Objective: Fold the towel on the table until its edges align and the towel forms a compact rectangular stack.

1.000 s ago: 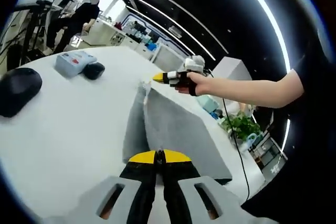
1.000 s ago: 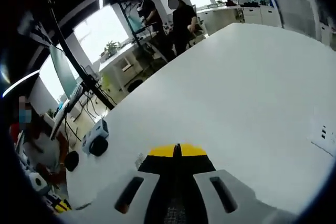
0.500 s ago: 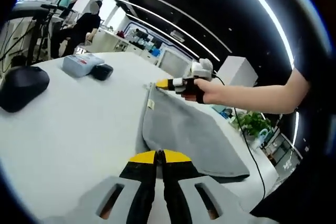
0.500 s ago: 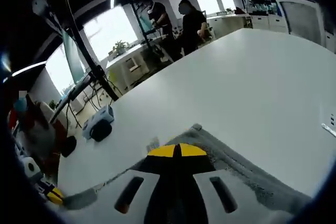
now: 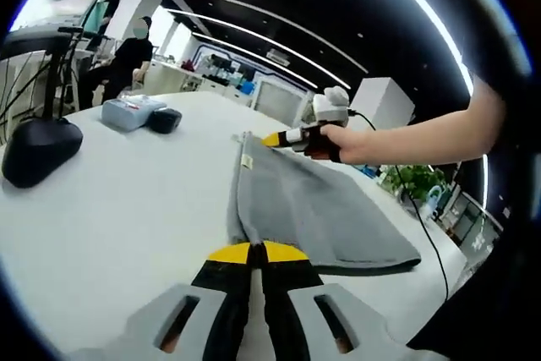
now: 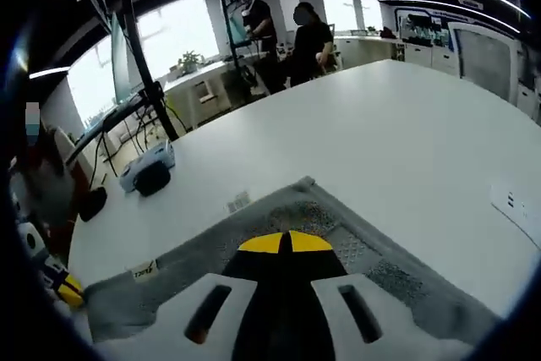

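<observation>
Jaws of the left gripper (image 5: 257, 252) are lying pressed together at their yellow tips, pinching the near edge of the grey towel (image 5: 313, 209) where it is bunching into a ridge. The towel is lying spread across the white table (image 5: 118, 200), running away from those tips toward the right gripper (image 5: 272, 139), which a hand (image 5: 342, 142) is holding low over the far corner; its yellow tips are touching that corner beside a small white label. In the right gripper view, the right gripper's (image 6: 285, 243) yellow tips are sitting closed together with the towel (image 6: 338, 238) lying flat around and beneath them; whether cloth is caught between them I cannot tell. Beyond the towel a dark round object (image 5: 38, 151), a pale blue box (image 5: 127, 112) and a small black object (image 5: 164, 119) are resting on the table. People (image 6: 292, 35) are standing near desks in the background.
</observation>
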`<act>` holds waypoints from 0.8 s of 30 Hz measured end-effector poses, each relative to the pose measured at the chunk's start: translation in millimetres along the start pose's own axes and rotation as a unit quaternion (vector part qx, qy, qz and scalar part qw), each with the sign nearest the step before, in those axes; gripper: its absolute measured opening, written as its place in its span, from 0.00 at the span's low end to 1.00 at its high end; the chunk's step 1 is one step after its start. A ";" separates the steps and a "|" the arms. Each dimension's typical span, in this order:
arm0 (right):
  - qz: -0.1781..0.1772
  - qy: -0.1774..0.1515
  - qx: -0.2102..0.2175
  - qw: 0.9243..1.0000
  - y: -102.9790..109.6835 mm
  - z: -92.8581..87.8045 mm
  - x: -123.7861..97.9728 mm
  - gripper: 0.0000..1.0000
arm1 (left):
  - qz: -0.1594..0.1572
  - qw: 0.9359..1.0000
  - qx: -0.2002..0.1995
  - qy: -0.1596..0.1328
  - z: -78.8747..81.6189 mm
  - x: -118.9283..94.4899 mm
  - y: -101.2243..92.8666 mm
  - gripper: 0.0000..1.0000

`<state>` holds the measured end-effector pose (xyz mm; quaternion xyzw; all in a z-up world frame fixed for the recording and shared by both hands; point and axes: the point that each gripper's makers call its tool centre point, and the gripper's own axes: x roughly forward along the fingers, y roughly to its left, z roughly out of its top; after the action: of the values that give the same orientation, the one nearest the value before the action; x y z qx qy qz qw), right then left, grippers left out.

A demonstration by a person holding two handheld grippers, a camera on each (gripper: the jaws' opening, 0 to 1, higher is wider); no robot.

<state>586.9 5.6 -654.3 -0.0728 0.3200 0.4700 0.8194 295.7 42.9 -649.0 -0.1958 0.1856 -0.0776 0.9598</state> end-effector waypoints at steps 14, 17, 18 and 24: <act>-0.043 0.033 -0.031 0.998 -30.2 -15.0 -32.2 0.00 | -0.064 0.991 0.102 -0.063 34.7 12.2 -48.6 0.19; -0.053 0.039 -0.030 0.997 -40.0 -16.0 -37.4 0.00 | -0.112 0.987 0.106 -0.038 25.5 24.2 -80.2 0.15; -0.057 0.047 -0.033 0.997 -45.1 -18.0 -39.6 0.00 | -0.127 0.985 0.113 -0.026 20.7 30.1 -92.1 0.14; -0.071 0.068 -0.047 0.994 -64.0 -27.3 -65.7 0.00 | -0.180 0.969 0.163 0.037 -4.3 53.8 -147.9 0.09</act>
<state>603.5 -88.5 -648.4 -0.1654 0.3471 0.4190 0.8226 332.2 -105.3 -610.3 -0.0637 0.1673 -0.2852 0.9416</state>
